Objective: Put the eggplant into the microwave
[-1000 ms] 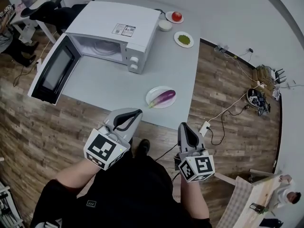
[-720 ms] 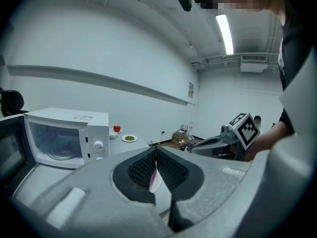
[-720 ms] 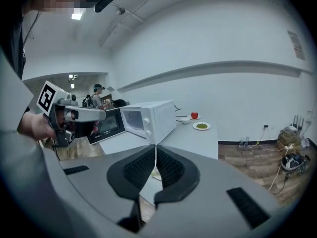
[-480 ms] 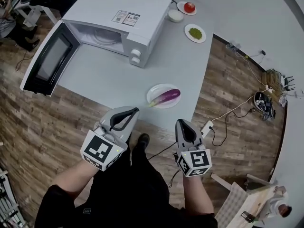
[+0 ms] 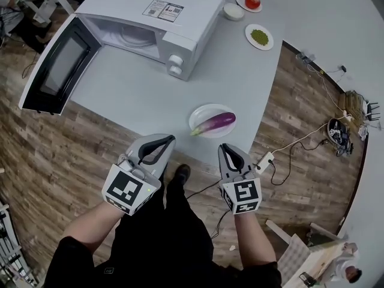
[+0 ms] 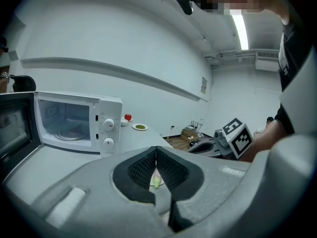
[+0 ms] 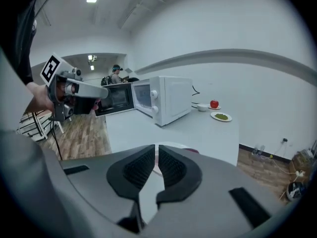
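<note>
Purple eggplant (image 5: 217, 122) on plate (image 5: 201, 116), barely visible past right hand-held gripper (image 7: 155, 151)

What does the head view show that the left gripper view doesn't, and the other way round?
Only the head view: the whole eggplant on its white plate, and the label on top of the microwave. Only the left gripper view: the left gripper close up, ribbed jaws with tips together, and a ceiling light. Both: the microwave's open door, the tomato, the right gripper.
</note>
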### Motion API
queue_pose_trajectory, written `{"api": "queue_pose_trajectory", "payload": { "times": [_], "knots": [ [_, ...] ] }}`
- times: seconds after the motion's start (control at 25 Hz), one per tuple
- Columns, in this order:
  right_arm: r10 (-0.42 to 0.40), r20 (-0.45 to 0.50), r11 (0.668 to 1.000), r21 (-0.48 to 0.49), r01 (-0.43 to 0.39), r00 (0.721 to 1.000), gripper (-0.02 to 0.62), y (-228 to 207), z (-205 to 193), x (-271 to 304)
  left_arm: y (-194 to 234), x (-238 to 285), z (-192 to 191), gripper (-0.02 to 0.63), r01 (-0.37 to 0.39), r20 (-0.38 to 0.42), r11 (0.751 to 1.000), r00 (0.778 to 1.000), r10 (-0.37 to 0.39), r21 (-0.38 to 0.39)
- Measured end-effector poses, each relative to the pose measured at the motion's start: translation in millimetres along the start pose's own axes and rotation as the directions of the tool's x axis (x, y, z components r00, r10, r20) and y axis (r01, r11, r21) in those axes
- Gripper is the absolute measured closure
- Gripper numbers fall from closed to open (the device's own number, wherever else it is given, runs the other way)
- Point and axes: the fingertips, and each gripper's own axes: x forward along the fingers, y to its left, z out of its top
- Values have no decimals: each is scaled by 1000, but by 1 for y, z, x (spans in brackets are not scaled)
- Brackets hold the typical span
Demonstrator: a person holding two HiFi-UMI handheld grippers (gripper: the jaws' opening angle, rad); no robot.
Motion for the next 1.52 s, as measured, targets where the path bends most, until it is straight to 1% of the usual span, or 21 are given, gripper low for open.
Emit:
{"api": "queue_pose_trajectory", "payload": {
  "times": [0.16, 0.28, 0.44, 0.56, 0.72, 0.88, 1.0, 1.24, 1.4, 1.52],
  "knots": [
    [28, -53, 997, -69, -32, 998, 575, 1, -14, 19, 5, 6, -7, 597, -13, -4, 1000, 1000, 13, -17],
    [37, -99, 991, -123, -49, 994, 563, 0, -27, 31, 5, 7, -11, 597, -20, -8, 999, 1000, 20, -44],
    [37, -148, 979, -191, -65, 988, 536, -1, -41, 45, 6, 6, -18, 597, -25, -15, 999, 1000, 25, -36],
    [28, -176, 966, -249, -72, 984, 529, -2, -47, 53, 7, 5, -25, 597, -31, -29, 999, 999, 30, -39],
    [12, -211, 935, -345, -86, 977, 529, -3, -54, 62, 12, 3, -32, 597, -39, -42, 999, 998, 38, -35],
    [10, -232, 910, -400, -105, 973, 526, -5, -59, 68, 18, 0, -36, 597, -52, -53, 998, 997, 50, -32],
    [1, -251, 879, -461, -120, 968, 522, -5, -65, 70, 22, -1, -36, 597, -60, -55, 998, 997, 58, -34],
    [-1, -276, 844, -516, -147, 961, 512, -2, -74, 74, 23, -4, -40, 597, -71, -57, 996, 996, 68, -44],
    [-16, -286, 804, -574, -158, 958, 507, -1, -78, 74, 24, -5, -44, 597, -76, -63, 996, 995, 73, -53],
    [-34, -291, 765, -623, -163, 956, 503, -2, -81, 78, 27, -4, -48, 597, -83, -68, 995, 995, 79, -63]
  ]
}}
